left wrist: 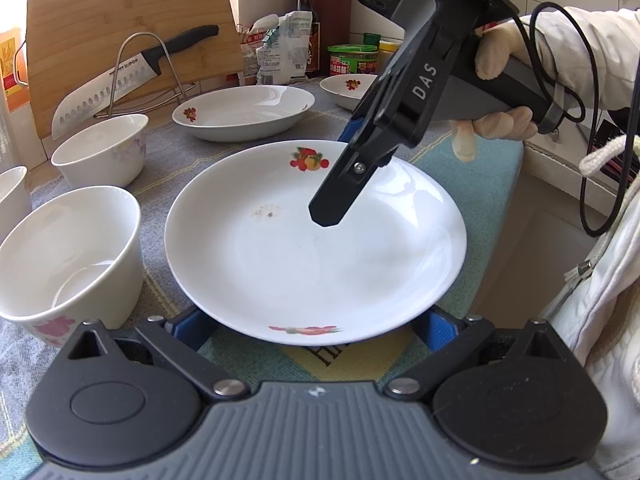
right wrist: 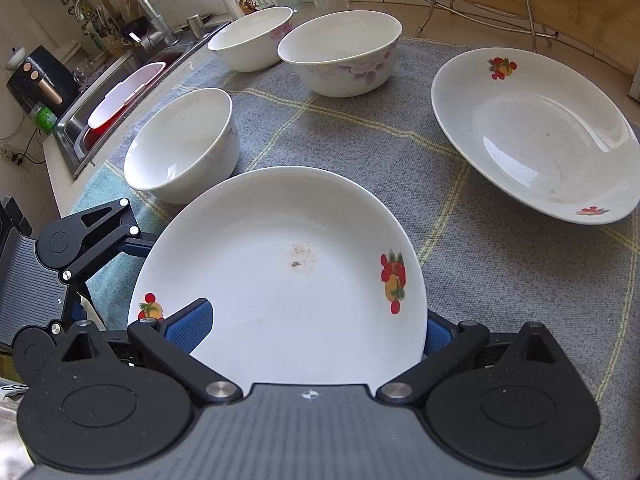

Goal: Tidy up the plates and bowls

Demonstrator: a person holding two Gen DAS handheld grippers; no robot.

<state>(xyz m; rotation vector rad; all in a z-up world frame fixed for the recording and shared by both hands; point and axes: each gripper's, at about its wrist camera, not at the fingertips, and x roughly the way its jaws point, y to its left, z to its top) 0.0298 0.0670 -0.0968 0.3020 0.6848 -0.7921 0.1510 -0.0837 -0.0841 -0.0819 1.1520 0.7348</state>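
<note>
Blue pads [left wrist: 188, 326] of the left claw [left wrist: 312, 322] sit nearest, spread wide and released, their tips tucked under the near rim of the plate [left wrist: 312, 248] at 6 o'clock. That plate lies on the cloth [left wrist: 472, 184], dead centre in the left wrist view. The right claw [right wrist: 312, 332] reaches in from 1 o'clock with one finger over the rim and one beneath it, jaws wide and not clamping (whether a pad brushes the glaze I cannot tell).

With two claws at opposite rims, an uneven closing would likely tip the plate or skid it over the cloth. The glaze looks slick, so a shallow bite could slip off. The counter edge at 3 o'clock is close, and a slide that way risks a fall.

A bowl [left wrist: 72, 256] stands just beside the plate at 9 o'clock, easily knocked. A second plate [left wrist: 244, 112] waits at 11 o'clock, the likely stacking spot, with a knife [left wrist: 120, 80] on a rack behind it
</note>
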